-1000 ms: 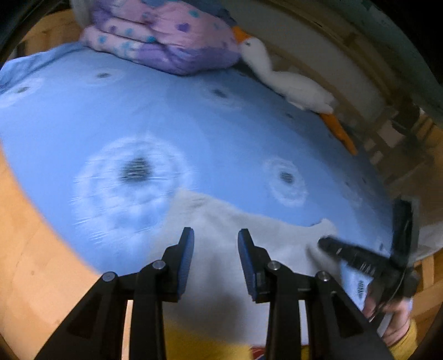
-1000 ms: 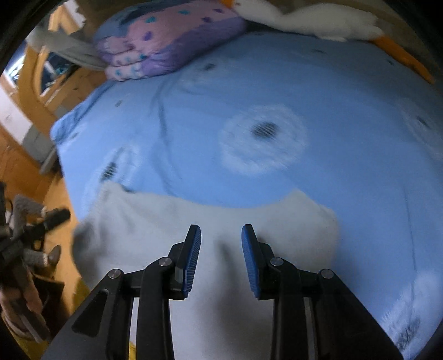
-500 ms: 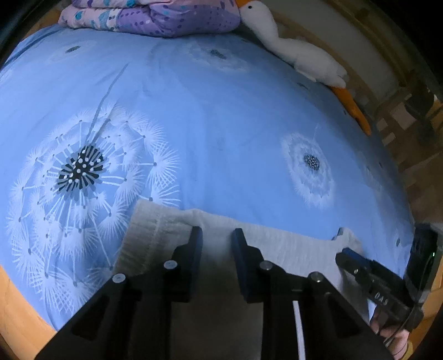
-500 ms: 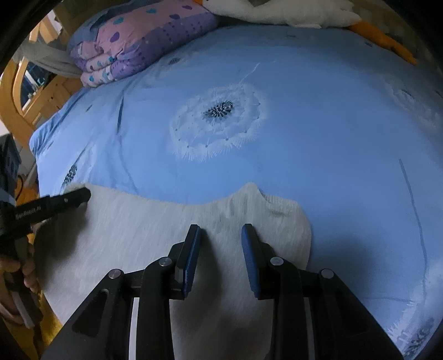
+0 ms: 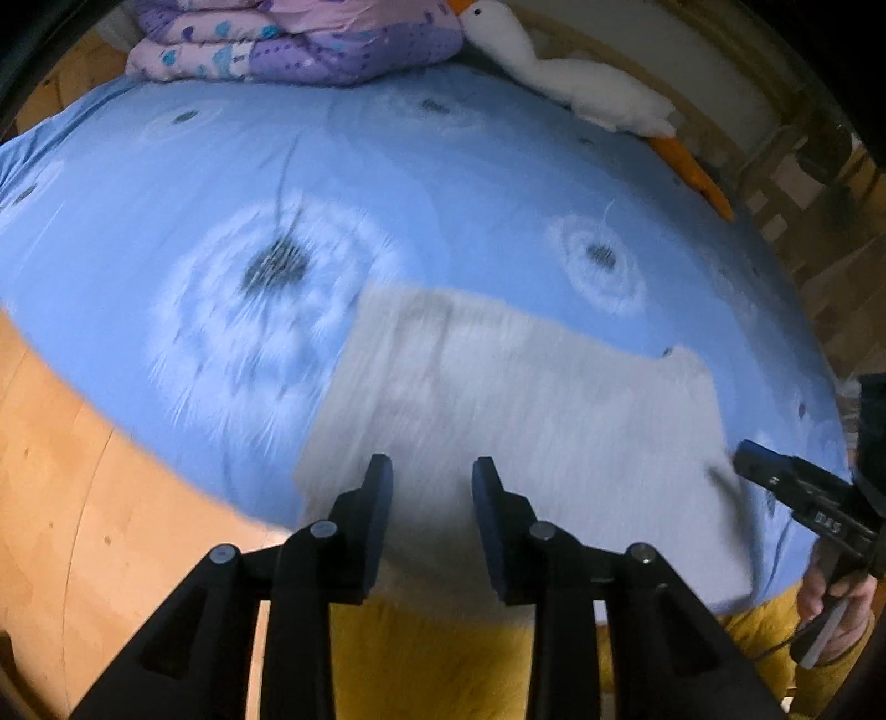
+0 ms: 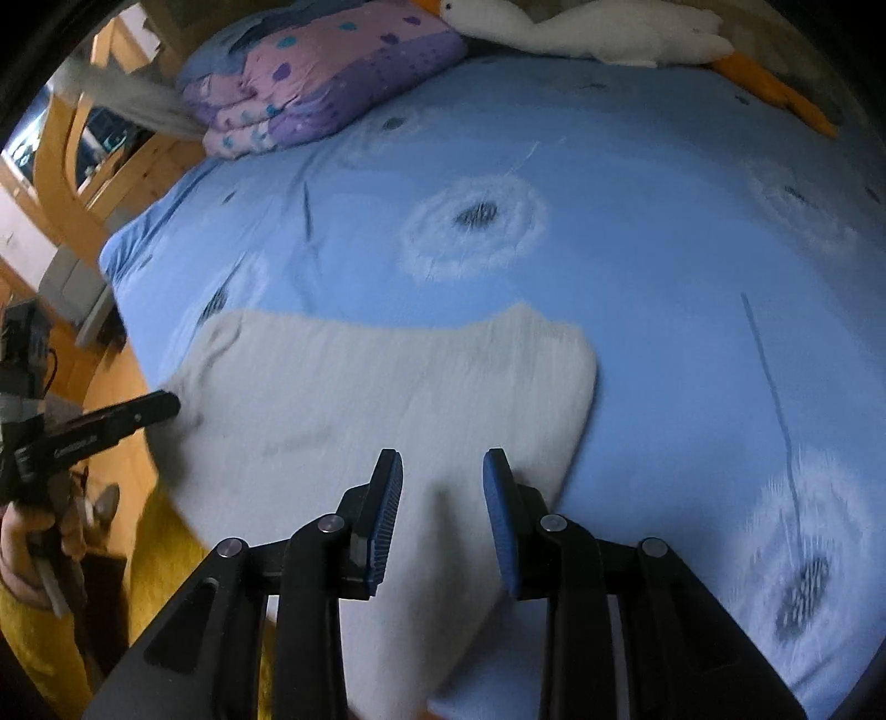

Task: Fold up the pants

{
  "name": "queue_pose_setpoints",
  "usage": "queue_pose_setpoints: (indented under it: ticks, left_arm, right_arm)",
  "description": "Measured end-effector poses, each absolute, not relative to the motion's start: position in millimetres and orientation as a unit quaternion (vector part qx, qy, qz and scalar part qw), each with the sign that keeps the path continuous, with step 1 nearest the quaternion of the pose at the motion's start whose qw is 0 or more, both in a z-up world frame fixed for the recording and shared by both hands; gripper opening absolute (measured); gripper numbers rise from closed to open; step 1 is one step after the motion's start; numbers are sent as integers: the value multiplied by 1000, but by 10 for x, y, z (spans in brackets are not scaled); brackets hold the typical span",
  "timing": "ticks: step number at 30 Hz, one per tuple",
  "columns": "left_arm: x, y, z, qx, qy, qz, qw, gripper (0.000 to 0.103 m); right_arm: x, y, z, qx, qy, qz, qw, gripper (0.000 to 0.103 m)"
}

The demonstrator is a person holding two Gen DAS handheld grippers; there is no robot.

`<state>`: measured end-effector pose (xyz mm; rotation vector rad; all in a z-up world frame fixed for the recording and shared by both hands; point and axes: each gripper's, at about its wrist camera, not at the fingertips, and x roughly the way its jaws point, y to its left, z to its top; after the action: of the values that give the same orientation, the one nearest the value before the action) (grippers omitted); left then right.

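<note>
Pale grey pants [image 5: 526, 399] lie flat on the bed [image 5: 470, 194], spread over the near edge of its blue dandelion-print cover. Both views are motion-blurred.

Left gripper [image 5: 432, 487]: fingers [image 5: 374, 498] parted by a moderate gap, nothing between them, hanging over the near part of the pants. The cloth's left edge runs just left of the fingers; past it, bare cover and then wooden floor [image 5: 72, 471].

Right gripper [image 6: 443, 487]: fingers [image 6: 387, 498] with blue pads, also parted and gripping nothing, over the near right part of the pants. The cloth's rounded right edge sits just right of the fingers.

Each gripper shows at the edge of the other's view, its tip at the outer side of the pants; touching or not, cannot tell.

Far ahead of both: a folded purple-pink quilt [image 6: 326, 72] and a white stuffed goose [image 6: 598, 25] with orange feet, well apart from the pants. Between them and the fingers, only open cover.
</note>
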<state>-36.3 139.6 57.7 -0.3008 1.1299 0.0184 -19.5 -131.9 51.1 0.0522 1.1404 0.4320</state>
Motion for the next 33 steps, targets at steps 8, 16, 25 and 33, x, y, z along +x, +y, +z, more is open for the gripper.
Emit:
queue_pose_setpoints:
  ticks: [8,16,25,33]
  left_arm:
    - [-536,1351,448,-139,531,18,835,31]
    - [-642,1240,637,-142,526,38,838,31]
    - [-695,863,763,-117,522,5,845,34]
    - [-599,612,479,-98,550,-10,829,36]
  right_arm:
    - [-551,-1508,53,52,557,176,810,41]
    - [-705,-1663,65,90,563,162,805,47]
    - [-835,-1867,126,159,556,142,803,48]
    - [-744,-1806,-7,192,555,143,796,50]
